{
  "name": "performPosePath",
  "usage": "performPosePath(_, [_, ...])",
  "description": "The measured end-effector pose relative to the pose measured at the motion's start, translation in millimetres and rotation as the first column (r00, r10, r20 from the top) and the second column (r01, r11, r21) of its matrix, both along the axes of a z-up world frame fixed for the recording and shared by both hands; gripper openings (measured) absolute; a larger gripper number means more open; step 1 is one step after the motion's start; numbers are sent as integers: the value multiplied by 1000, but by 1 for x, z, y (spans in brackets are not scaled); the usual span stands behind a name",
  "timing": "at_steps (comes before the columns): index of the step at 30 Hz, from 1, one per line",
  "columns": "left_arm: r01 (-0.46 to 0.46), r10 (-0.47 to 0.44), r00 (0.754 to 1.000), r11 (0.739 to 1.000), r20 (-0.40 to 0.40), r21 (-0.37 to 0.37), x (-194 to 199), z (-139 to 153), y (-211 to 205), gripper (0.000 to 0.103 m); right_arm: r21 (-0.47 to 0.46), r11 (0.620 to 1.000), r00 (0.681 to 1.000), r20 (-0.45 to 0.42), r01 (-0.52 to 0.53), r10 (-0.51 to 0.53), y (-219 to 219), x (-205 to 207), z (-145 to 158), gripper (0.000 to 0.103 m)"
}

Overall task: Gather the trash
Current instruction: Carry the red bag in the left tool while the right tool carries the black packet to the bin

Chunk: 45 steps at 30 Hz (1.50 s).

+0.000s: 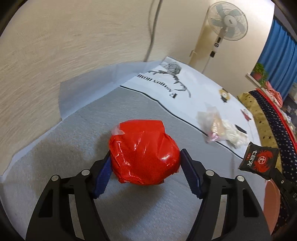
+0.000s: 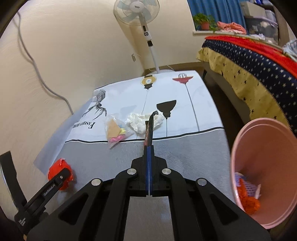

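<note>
A red crumpled plastic bag ball (image 1: 143, 153) lies on the grey part of the table cloth (image 1: 65, 148). My left gripper (image 1: 144, 168) is open, its blue pads on either side of the ball, close to it. In the right wrist view the ball (image 2: 59, 171) shows at lower left with the left gripper over it. My right gripper (image 2: 149, 148) is shut on a black snack packet (image 2: 150, 128), seen edge-on; the packet also shows in the left wrist view (image 1: 259, 160). A clear wrapper (image 2: 116, 130) and a crumpled white tissue (image 2: 143, 121) lie further back.
A pink trash bin (image 2: 263, 170) stands at the table's right edge with orange and purple trash inside. A standing fan (image 2: 137, 13) and a grey cable (image 2: 37, 74) are by the wall. A bed with a starred blanket (image 2: 250, 70) is at the right.
</note>
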<state>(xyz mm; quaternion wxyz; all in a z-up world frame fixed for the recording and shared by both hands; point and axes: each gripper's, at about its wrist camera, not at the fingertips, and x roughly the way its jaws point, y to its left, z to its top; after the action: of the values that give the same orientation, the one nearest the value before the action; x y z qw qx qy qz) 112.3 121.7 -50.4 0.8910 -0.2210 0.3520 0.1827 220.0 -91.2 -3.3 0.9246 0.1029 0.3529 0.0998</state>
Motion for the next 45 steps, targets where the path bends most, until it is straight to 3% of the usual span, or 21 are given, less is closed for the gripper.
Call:
performPosePath(7, [90,-92,993,995,72,42,-13,24,-25,68,-53,998,999,37,-19,21,-8,-34,20,0])
performPosePath(26, [223,-239,963,967,127,125,-48,61,-62,68,-114,993,991,137,11,5,-42,-104,70,0])
performPosePath(45, [400,-431,890,894,147,201,-53,75,-124,68,-151,984,985,153,96,-73,-104,-145,93,0])
